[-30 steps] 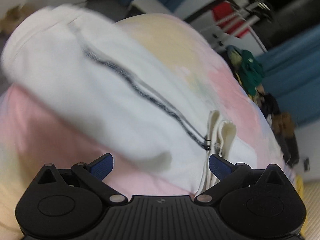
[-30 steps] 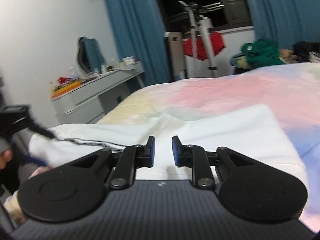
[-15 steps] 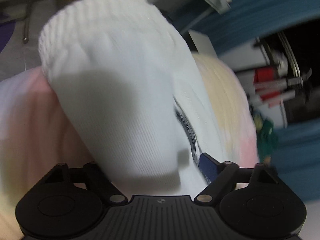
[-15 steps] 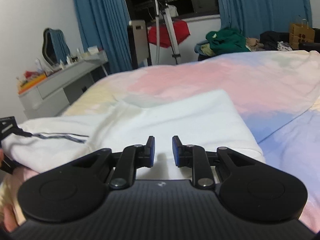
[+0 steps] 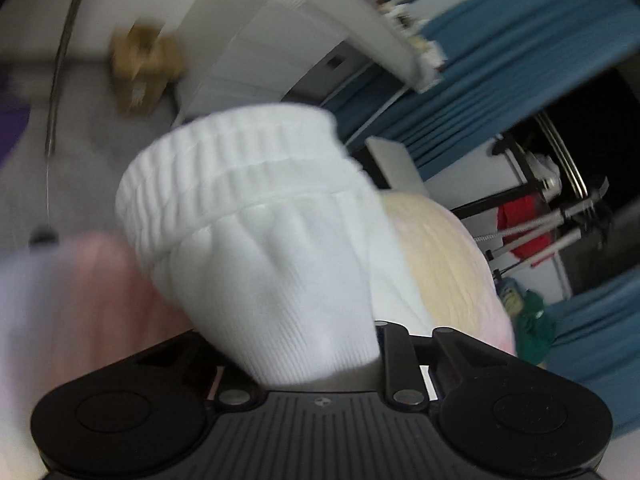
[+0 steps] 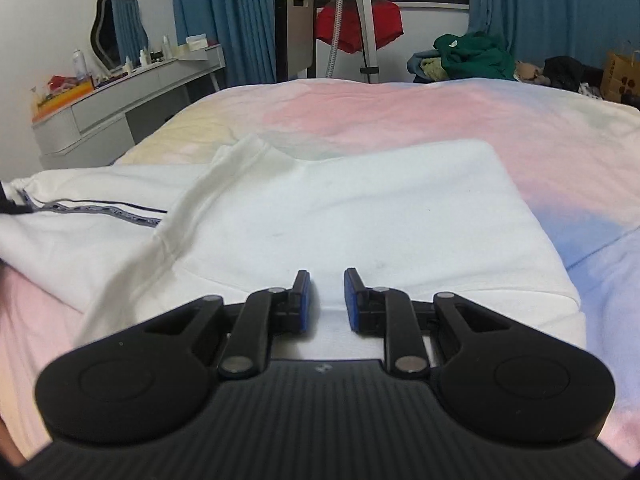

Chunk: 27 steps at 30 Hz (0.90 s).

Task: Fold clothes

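Observation:
A white sweatshirt (image 6: 360,208) with a dark striped sleeve band lies partly folded on the pastel bed cover (image 6: 400,108). My left gripper (image 5: 320,344) is shut on its white sleeve (image 5: 272,280), whose ribbed cuff (image 5: 224,184) stands up in front of the camera and hides the fingertips. My right gripper (image 6: 326,300) hovers just above the near edge of the folded body, its blue-padded jaws a narrow gap apart with nothing clearly between them.
A grey dresser (image 6: 120,96) with bottles and a mirror stands at the left. A tripod with red cloth (image 6: 360,24) and a pile of green clothes (image 6: 472,56) lie beyond the bed. Blue curtains hang behind. A cardboard box (image 5: 140,68) sits on the floor.
My left gripper has closed on the sleeve and lifted and swung it, so the cuff now stands upright. The right gripper has turned right and moved lower towards the folded body.

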Motion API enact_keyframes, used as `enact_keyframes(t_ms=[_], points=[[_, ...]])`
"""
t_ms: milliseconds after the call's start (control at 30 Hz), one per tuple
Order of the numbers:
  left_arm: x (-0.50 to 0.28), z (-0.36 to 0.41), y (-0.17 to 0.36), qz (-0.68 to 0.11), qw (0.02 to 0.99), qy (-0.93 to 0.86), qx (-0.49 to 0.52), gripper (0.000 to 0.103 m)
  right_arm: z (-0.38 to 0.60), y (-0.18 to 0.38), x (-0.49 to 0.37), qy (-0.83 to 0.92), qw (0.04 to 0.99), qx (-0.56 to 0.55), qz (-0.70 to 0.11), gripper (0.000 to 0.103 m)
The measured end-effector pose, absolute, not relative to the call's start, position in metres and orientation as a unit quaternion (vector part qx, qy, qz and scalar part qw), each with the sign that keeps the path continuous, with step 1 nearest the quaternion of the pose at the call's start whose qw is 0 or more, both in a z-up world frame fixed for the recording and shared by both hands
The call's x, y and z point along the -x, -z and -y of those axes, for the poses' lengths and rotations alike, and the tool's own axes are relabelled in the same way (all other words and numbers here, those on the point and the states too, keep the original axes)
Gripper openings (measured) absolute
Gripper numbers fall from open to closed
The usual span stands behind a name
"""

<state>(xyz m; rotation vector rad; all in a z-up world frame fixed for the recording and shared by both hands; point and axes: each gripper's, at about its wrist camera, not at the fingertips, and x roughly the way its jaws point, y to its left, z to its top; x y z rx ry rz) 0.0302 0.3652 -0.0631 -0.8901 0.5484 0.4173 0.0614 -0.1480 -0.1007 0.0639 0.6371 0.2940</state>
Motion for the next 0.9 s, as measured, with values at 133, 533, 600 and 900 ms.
enact_keyframes(t_ms=[133, 533, 600, 900], points=[[-0.039, -0.325, 0.018, -0.226, 0.895, -0.187, 0.337, 0.021, 0.157, 0.098, -0.063, -0.153, 0.932, -0.061, -0.322, 0.022], [-0.058, -0.091, -0.097, -0.093, 0.984, -0.118, 0.098, 0.02, 0.217, 0.059, -0.054, -0.099, 0.939, -0.166, -0.284, 0.023], [-0.062, -0.05, -0.103, -0.085, 0.987, -0.108, 0.085, 0.02, 0.235, 0.049, -0.051, -0.086, 0.941, -0.184, -0.271, 0.023], [-0.086, 0.134, -0.05, -0.077, 0.995, -0.049, -0.029, 0.018, 0.319, 0.035, -0.044, -0.016, 0.932, -0.269, -0.241, 0.023]])
